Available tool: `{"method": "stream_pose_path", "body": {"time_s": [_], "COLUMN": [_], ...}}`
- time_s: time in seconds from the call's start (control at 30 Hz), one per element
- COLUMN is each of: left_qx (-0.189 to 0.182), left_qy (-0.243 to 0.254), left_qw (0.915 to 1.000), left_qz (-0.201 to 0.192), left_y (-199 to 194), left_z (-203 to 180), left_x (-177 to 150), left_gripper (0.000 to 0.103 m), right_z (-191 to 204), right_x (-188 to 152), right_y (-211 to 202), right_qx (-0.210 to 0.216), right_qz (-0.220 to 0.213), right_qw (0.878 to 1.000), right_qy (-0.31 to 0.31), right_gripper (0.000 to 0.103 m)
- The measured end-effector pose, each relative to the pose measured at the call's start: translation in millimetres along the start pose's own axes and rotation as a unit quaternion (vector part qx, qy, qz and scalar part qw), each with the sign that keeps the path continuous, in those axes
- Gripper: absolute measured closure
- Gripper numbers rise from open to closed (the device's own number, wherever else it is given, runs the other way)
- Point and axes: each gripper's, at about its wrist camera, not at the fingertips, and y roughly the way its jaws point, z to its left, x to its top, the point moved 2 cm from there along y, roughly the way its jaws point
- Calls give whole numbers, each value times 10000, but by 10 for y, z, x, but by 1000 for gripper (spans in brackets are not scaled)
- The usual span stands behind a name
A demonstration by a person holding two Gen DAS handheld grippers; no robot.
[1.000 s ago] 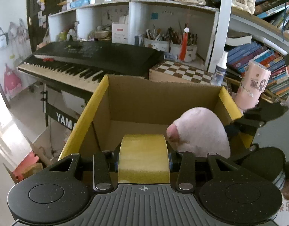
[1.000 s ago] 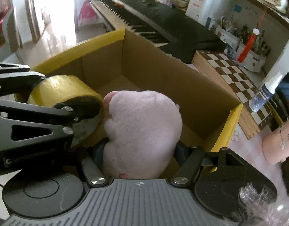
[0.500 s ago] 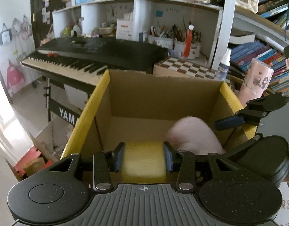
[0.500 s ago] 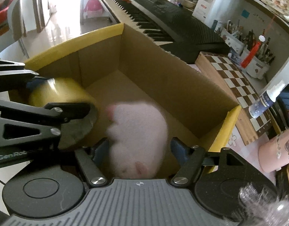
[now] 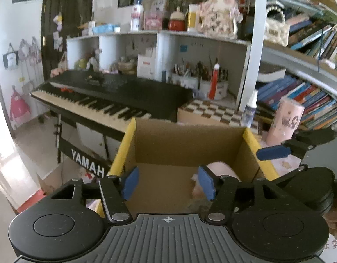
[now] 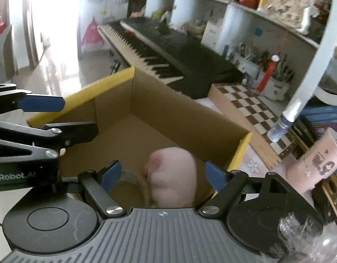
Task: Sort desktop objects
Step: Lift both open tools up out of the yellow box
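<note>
A cardboard box (image 5: 122,155) with yellow top edges stands open below both grippers. A pink plush toy (image 6: 172,175) lies on the floor of the box (image 6: 80,96), beside a roll of yellowish tape (image 6: 133,182). My right gripper (image 6: 163,176) hangs above them, its jaws opening and its blue pads clear of the toy. My left gripper (image 5: 167,183) is over the box too, jaws opening with nothing between them. The left wrist view shows only the toy's top (image 5: 221,167); the tape is hidden there. Each view shows the other gripper's fingers (image 5: 273,153) (image 6: 41,106) at its edge.
Behind the box is a black keyboard (image 5: 115,92) on a stand. A chessboard (image 5: 212,111), a spray bottle (image 5: 249,111) and a pink cup (image 5: 284,122) stand to the right. Pen pots and shelves of books (image 5: 300,94) fill the back.
Both grippers opened and rose. The tape left the left gripper and the plush toy left the right one. Both now lie in the box.
</note>
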Motion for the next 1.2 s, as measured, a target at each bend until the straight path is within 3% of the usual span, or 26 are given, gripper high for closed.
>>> {"method": "stream_pose_path", "body": {"time_s": [0.37,0.6,0.67,0.87,1.2], "left_qx": [-24,-75,-82,-105,-113], "left_qy": [-149,-228,-232,-189,-75], "left_qw": [9991,9989,9989,9990,9995], "left_qz": [-392,-405,-405,-389,-291], "left_y": [-424,-633,-695,-916,-1209], "left_z": [78,159,189,275,375], "left_x": [-41,-176,-225,-377,-652], "left_gripper": [41,40,35,34,28], "right_z": [78,133,155,288,715], "right_x": [-153,-369,-438,-667,-1057], "right_y": [-548,-899,-978,-1180,-1409], "right_qx": [-468,-781,-881,-1112,-1259], "right_qz": [-542,-897,-956,-985,-816], "right_qw": [9957,9848,9812,9719,9662], "right_qy": [581,1269,1427,1828,2098], "right_gripper": [20,20,20,20,20]}}
